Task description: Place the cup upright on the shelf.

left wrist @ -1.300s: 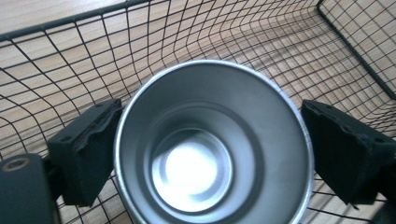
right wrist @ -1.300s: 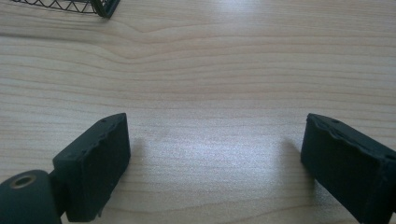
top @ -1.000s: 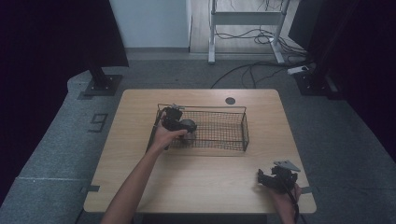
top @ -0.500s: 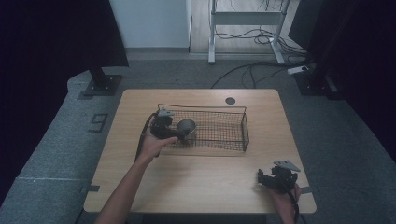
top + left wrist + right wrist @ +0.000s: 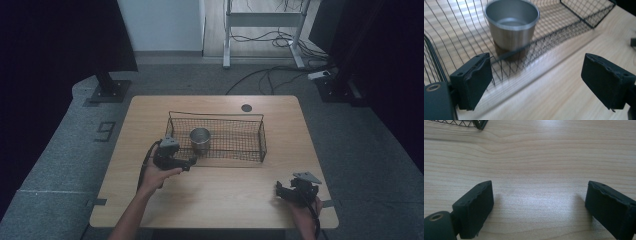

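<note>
A steel cup (image 5: 200, 140) stands upright inside the black wire basket (image 5: 250, 150), near its left end. In the left gripper view the cup (image 5: 512, 27) sits behind the basket's mesh wall (image 5: 564, 32). My left gripper (image 5: 189, 163) is open and empty, just outside the basket's front left corner, with nothing between its jaws (image 5: 537, 82). My right gripper (image 5: 281, 190) rests low over the table near the front right corner, open with bare wood between its fingers (image 5: 539, 207).
The wooden table (image 5: 150, 120) has a small round dark grommet (image 5: 246, 107) at its back edge. A basket corner (image 5: 477, 123) shows at the top left of the right gripper view. Cables and a desk frame (image 5: 260, 30) lie on the floor beyond.
My left gripper has let go of the cup in the basket and drawn back toward the front left, outside the basket. The right gripper has stayed put.
</note>
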`<state>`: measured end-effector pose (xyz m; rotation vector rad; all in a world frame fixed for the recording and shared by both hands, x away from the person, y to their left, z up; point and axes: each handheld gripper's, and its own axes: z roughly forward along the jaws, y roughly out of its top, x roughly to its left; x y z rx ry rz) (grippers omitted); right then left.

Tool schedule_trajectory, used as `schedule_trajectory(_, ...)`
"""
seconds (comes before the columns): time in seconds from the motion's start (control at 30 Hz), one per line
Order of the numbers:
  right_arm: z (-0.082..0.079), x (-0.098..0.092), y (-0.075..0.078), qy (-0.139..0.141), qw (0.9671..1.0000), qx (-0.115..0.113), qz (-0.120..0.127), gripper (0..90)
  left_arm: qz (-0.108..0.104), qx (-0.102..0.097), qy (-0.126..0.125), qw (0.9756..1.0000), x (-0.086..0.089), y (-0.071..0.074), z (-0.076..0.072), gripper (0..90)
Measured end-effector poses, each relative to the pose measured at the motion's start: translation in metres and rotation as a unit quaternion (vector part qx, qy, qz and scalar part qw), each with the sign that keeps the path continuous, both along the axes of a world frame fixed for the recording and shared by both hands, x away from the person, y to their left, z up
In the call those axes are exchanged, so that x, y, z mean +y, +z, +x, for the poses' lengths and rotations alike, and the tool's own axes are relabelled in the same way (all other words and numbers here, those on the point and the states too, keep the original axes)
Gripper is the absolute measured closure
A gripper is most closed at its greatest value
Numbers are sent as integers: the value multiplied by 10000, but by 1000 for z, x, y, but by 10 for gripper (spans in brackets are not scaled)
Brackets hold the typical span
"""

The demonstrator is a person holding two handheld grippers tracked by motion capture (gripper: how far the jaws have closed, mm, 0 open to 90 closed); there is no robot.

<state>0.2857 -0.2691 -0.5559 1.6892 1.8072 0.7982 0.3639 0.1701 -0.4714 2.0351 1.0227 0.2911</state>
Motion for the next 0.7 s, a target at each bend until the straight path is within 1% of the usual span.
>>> schedule_trajectory(0.13,0,0,0,0,10000,0,0,82,71,3,14,10000,7,-12,-14,102)
schedule_trajectory(0.23,0,0,0,1,10000,-1,-1,82,18,58,16,10000,13,-19,-22,102)
schedule_trajectory(0.47,0,0,0,-1,10000,0,-1,82,-70,128,111,9998,26,-31,-41,110)
schedule_trajectory(0.57,0,0,0,-1,10000,-2,-2,82,-13,129,86,9999,28,-35,-46,110)
schedule_trajectory(0.67,0,0,0,-1,10000,-1,-2,83,-31,164,79,9998,29,-38,-47,110)
schedule_trajectory(0.7,0,0,0,-1,10000,-1,-2,83,-66,164,87,9998,29,-38,-48,110)
